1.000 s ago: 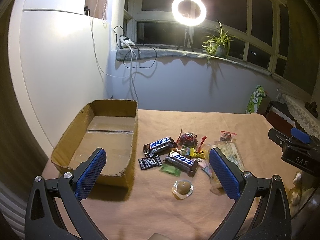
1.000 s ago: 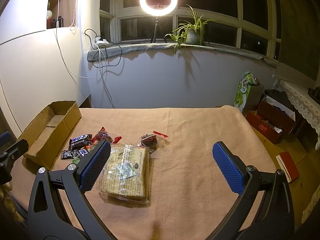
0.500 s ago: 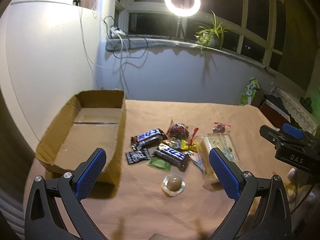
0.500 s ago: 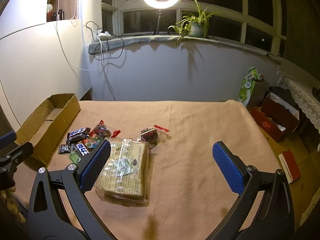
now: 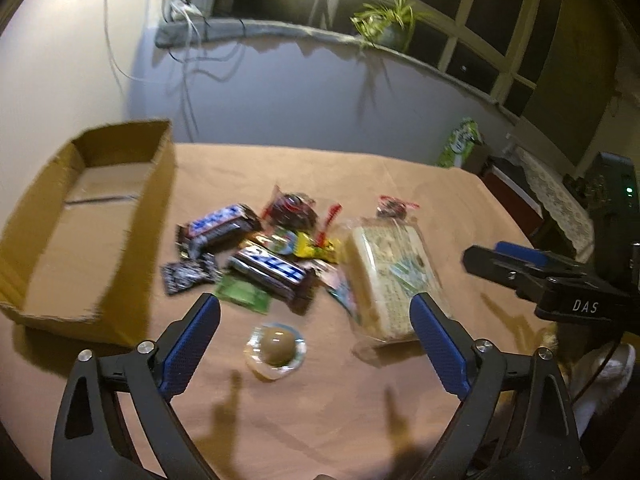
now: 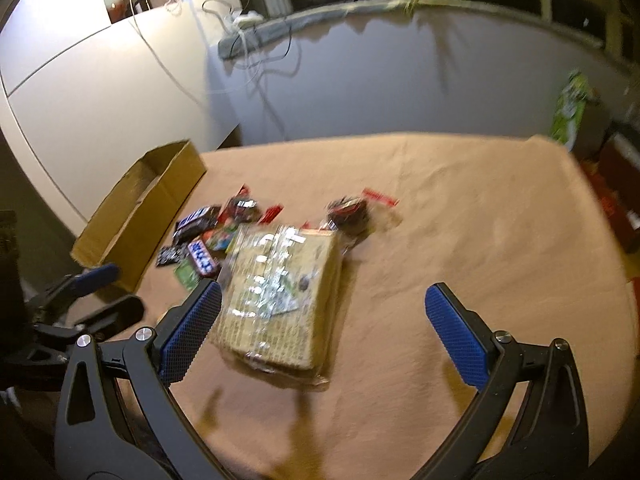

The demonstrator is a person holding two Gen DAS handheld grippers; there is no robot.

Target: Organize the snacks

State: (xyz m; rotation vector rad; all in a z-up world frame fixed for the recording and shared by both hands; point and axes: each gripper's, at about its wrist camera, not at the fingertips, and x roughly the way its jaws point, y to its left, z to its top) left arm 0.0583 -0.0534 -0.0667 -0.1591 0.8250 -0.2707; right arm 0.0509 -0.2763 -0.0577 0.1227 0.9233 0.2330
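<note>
An open cardboard box [image 5: 92, 216] stands at the table's left; it also shows in the right wrist view [image 6: 140, 208]. A pile of snacks lies beside it: two dark chocolate bars [image 5: 272, 272], small wrapped sweets [image 5: 292, 210], a round sweet in clear wrap [image 5: 276, 346] and a large clear-wrapped cracker pack [image 5: 392, 276], also in the right wrist view [image 6: 280, 300]. My left gripper [image 5: 316, 344] is open and empty above the round sweet. My right gripper [image 6: 324, 328] is open and empty over the cracker pack.
A tan cloth covers the table [image 6: 480, 240]. A white wall and cabinet stand to the left, with a windowsill and hanging cables [image 5: 192, 52] behind. Boxes and a green bag [image 6: 572, 108] sit on the floor at the right.
Both grippers have moved forward and tilted down toward the snacks. The round sweet now lies between the left fingers, and the cracker pack lies nearer the right fingers. Both stay open.
</note>
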